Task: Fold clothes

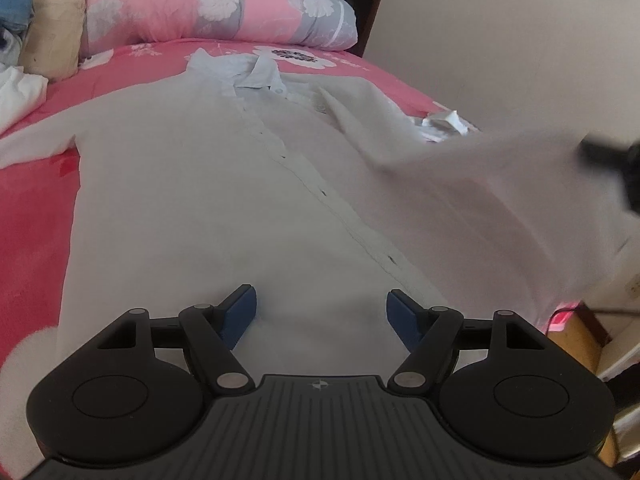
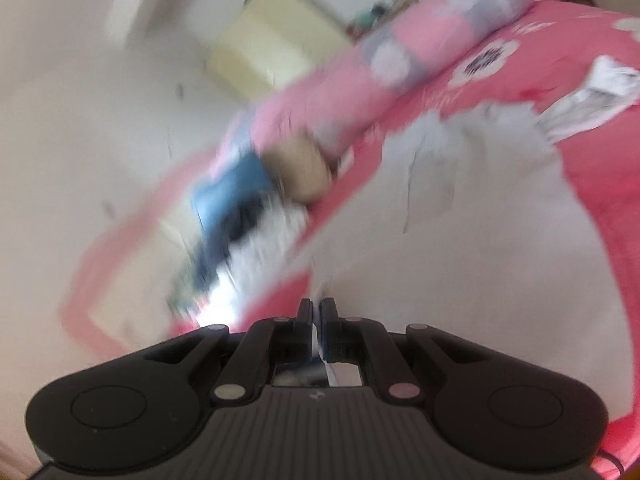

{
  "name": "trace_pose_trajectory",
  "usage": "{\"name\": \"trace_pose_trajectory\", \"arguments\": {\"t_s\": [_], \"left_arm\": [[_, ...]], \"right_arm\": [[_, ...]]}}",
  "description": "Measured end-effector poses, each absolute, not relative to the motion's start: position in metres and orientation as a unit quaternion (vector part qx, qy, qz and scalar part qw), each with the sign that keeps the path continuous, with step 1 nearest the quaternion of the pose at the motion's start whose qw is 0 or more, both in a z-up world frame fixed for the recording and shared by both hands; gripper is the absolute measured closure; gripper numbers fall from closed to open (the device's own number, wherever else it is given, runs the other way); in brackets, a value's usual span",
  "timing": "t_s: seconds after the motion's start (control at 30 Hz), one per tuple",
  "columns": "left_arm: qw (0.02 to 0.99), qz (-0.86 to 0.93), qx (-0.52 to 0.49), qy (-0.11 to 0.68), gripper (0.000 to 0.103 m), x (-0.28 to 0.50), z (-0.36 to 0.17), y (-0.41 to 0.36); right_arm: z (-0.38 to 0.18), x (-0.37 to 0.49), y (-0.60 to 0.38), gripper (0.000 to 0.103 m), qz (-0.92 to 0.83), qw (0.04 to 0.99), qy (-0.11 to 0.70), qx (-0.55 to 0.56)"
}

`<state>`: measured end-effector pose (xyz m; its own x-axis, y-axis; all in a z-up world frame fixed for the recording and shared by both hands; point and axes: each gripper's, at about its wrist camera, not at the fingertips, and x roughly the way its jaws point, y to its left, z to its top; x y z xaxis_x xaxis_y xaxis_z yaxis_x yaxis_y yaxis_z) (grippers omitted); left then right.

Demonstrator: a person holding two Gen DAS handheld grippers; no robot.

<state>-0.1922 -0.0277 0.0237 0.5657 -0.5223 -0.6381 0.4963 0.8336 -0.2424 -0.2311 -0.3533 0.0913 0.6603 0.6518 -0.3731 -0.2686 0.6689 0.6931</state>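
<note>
A white button-up shirt point(image 1: 192, 184) lies front up on the pink bed, collar toward the far pillow. My left gripper point(image 1: 321, 312) hovers open over the shirt's lower hem, blue pads wide apart, nothing between them. The shirt's right side point(image 1: 500, 184) is lifted off the bed toward the right, blurred, with my right gripper point(image 1: 612, 160) seen as a dark shape at its edge. In the right wrist view, the right gripper point(image 2: 318, 312) is shut on a thin edge of the white shirt point(image 2: 460, 264). That view is motion-blurred.
A pink and grey floral pillow point(image 1: 224, 4) lies at the head of the pink bedsheet point(image 1: 36, 216). A pile of clothes point(image 1: 16, 20) and a tan bundle point(image 1: 54, 32) sit far left. Crumpled white fabric point(image 1: 444, 122) lies at the bed's right edge, by the wall.
</note>
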Motion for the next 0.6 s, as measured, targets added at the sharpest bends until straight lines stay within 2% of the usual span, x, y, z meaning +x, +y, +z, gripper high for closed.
{"name": "trace_pose_trajectory", "arguments": {"t_s": [0.33,0.47,0.53,0.6], "left_arm": [[0.876,-0.305,-0.055,0.369,0.030,-0.185,0.020,-0.009],[0.876,-0.305,-0.060,0.368,0.030,-0.185,0.021,-0.006],[0.877,-0.301,-0.067,0.368,0.030,-0.187,0.022,-0.002],[0.877,-0.300,-0.079,0.368,0.030,-0.190,0.025,0.003]], "right_arm": [[0.063,-0.221,-0.256,0.099,0.279,0.864,0.405,0.104],[0.055,-0.230,-0.234,0.095,0.284,0.857,0.429,0.033],[0.058,-0.235,-0.237,0.076,0.288,0.858,0.424,0.048],[0.064,-0.237,-0.252,0.066,0.292,0.859,0.409,0.097]]}}
